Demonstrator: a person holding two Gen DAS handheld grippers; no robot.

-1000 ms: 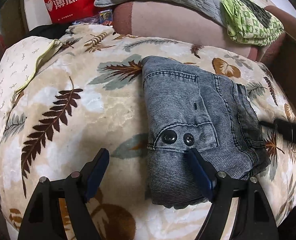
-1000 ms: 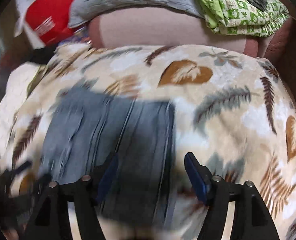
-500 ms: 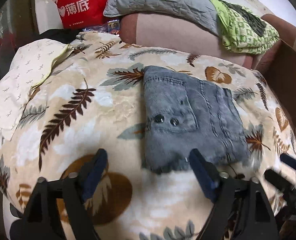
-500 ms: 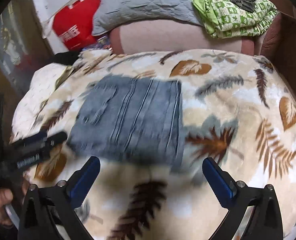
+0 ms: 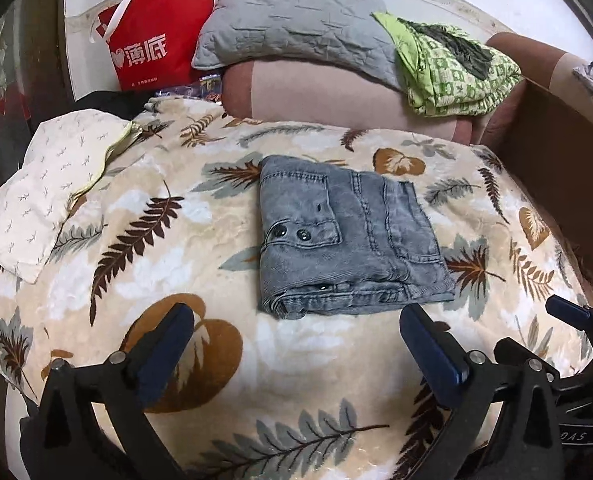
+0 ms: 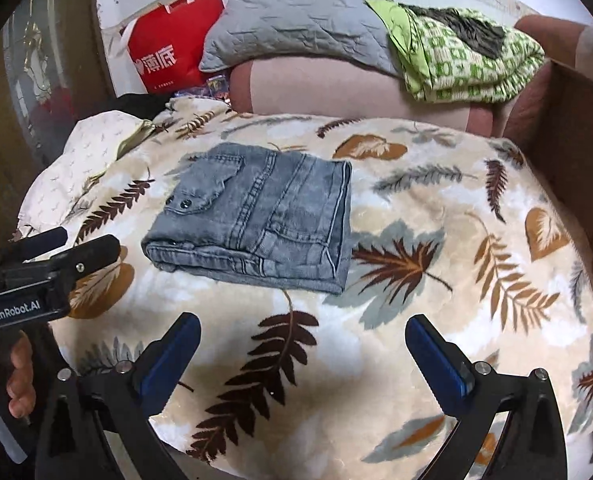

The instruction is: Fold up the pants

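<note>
At the centre of the left wrist view, a pair of grey denim pants [image 5: 346,236] lies folded into a compact rectangle on a cream blanket printed with brown and grey leaves [image 5: 148,240]; two dark snap buttons show on a pocket flap facing up. The left gripper [image 5: 296,336], at the bottom of that frame, hangs just short of the bundle's near edge with its blue-padded jaws spread wide and nothing between them. In the right wrist view the same pants [image 6: 256,216] sit left of centre, and the right gripper [image 6: 302,344] at the bottom is likewise wide open and empty, well apart from the denim. The left tool's black body, marked "GenRobot.AI", juts in at that view's left edge, with the person's fingers [image 6: 18,376] below it. Across the top of the left view, a red shopping bag with white characters [image 5: 152,36] stands at upper left beside a grey quilted pillow [image 5: 296,28], and a green-and-white patterned cloth [image 5: 456,68] is bunched at upper right. A white sheet with small marks [image 5: 44,184] lies at the left edge.
</note>
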